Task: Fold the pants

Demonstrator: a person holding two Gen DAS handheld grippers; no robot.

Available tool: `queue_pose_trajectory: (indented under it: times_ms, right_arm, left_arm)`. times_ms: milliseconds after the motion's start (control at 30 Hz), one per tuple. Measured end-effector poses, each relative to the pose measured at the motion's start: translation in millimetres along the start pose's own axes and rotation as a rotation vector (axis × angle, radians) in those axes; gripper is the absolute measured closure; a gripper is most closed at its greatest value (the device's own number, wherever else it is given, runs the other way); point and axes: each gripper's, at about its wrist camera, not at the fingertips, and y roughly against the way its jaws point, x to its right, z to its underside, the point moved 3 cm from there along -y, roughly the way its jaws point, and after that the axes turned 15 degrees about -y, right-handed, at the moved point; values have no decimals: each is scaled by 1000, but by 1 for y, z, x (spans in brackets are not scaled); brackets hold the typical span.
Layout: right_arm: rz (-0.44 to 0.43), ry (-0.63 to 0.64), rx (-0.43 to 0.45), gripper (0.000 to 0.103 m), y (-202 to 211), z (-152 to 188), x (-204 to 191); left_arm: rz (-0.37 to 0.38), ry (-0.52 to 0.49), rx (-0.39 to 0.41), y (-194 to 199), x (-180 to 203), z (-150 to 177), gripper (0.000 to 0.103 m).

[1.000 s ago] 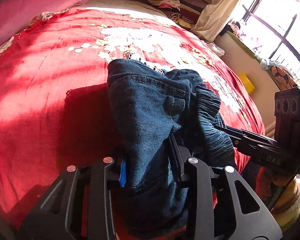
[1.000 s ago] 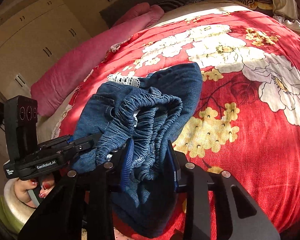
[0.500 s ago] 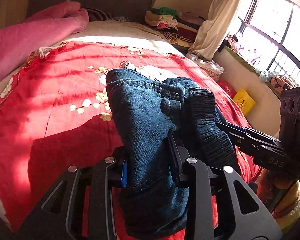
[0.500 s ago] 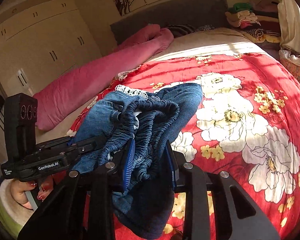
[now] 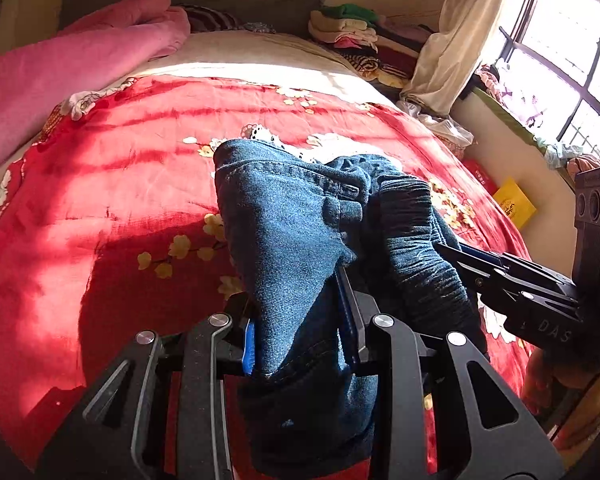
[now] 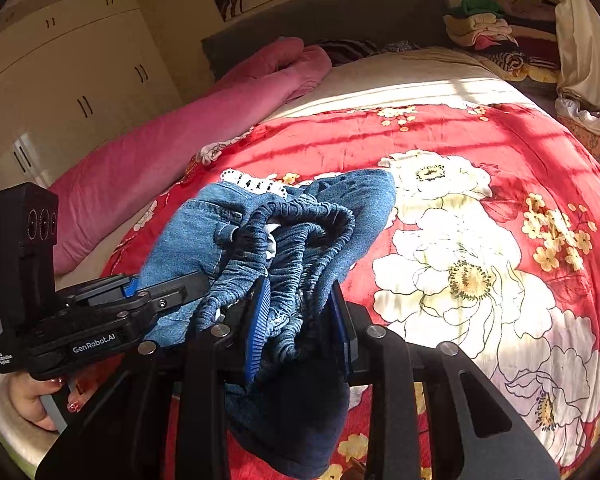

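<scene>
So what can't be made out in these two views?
- Pants legs: bunched, so the fold state is unclear in both views.
- Pants' lower end: hidden behind the left tool and right tool.
- Bed near edge: cut off by both frames.

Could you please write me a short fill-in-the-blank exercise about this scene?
1. Both grippers are shut on the blue ____ pants.
2. The left gripper and right gripper hold them above a ____ floral bedspread.
3. A long ____ pillow lies beside the bedspread.

Missing words: denim; red; pink
</scene>
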Motion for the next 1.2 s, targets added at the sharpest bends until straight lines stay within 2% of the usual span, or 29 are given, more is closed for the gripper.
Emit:
queue_pose_trajectory:
  times_ms: [167,300,467,500,533,700,833,1200]
  right_arm:
    - [20,-57,-57,75,-24,11,21]
    - [16,-109,-81,75,-32,17,33]
    - [58,-134,-104,62,-37,22,45]
    - [66,-146,-104,56,-37,23,48]
    - [71,-156,-105,51,-37,24,51]
    - [103,-155,-91,44,-35,27,52]
    - [116,-150,-74,32,-25,25,49]
    - [114,-140,-53,24,-5,25,48]
  left_arm:
    - [2,20,-59,-24,-7,17,79]
    - [9,46,-74,-32,-15,28,73]
    - [4,64,-82,-37,-23,35,60]
    - [3,66,-83,-37,-23,36,58]
    - [4,66,-83,-37,-24,37,58]
    - [-4,64,-82,-37,-25,38,53]
    - [-10,67,-80,-35,-27,37,50]
    - [-22,66,-70,-26,-27,34,46]
